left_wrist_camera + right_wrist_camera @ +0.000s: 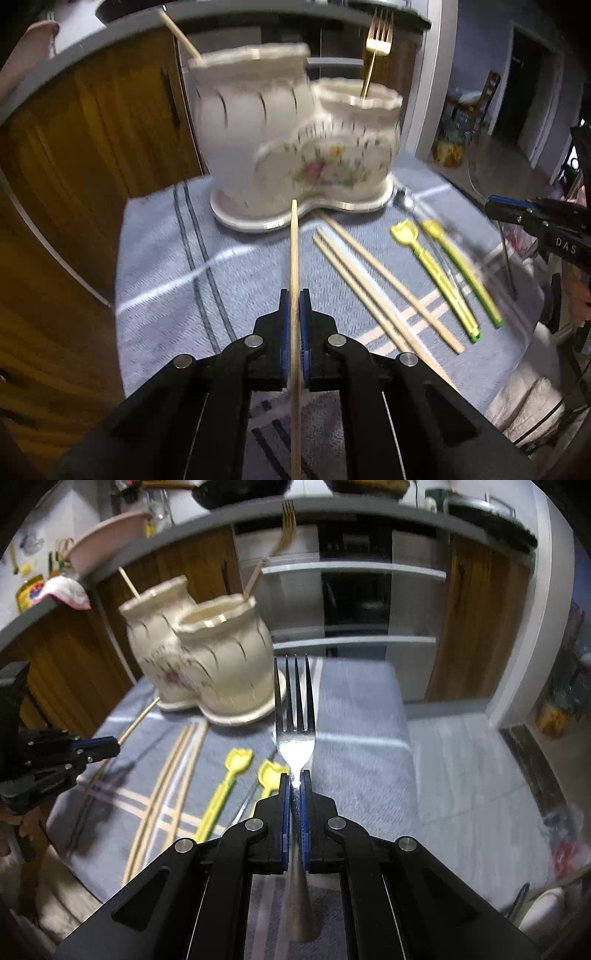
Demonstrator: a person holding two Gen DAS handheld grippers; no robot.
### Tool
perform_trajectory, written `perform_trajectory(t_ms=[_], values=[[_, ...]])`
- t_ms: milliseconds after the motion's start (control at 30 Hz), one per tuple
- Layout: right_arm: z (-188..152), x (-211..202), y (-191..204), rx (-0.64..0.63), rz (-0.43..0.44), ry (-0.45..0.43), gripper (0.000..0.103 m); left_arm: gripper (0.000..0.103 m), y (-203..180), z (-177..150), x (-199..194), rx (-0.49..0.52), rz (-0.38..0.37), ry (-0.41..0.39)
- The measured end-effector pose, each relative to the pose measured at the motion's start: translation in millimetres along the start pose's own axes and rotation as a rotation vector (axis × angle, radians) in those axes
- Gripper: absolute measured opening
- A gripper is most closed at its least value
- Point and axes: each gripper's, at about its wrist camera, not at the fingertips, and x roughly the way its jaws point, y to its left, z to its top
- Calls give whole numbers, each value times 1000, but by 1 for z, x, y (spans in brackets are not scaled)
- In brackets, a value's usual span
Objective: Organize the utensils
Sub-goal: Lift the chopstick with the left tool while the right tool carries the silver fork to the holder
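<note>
While gripped, holder [295,147] contains fork [376,48] — chopstick [181,35].

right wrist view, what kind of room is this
Most likely a home kitchen: wooden cabinet doors under a grey counter, a pink basin on top, and a ceramic utensil holder on a cloth-covered table.

Kitchen surroundings we see beyond the table

We see a blue-grey striped woven tablecloth [229,258] in front, brown wooden cabinet doors [92,140] on the left under a grey countertop [369,515], a pink plastic basin [107,542] far left on it, and grey open shelves [354,568] behind.
</note>
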Motion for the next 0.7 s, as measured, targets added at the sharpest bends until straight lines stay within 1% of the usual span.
perform_trajectory(t_ms=[233,333,433,500,567,700], values=[[4,-30,14,-73,-3,-133,6,5,-2,7,-39,-1,-6,-162],[11,-40,16,-78,-3,-183,6,5,1,13,-56,-14,-9,-238],[23,-50,20,-73,1,-252,6,5,5,20,-69,-32,-10,-311],[35,-57,22,-63,8,-303,6,5,8,29,-79,-41,1,-360],[46,-62,24,-52,17,-340,6,5,11,39,-88,-50,-6,-408],[76,-65,30,-48,44,-385,6,5,20,65,-100,-82,-23,-501]])
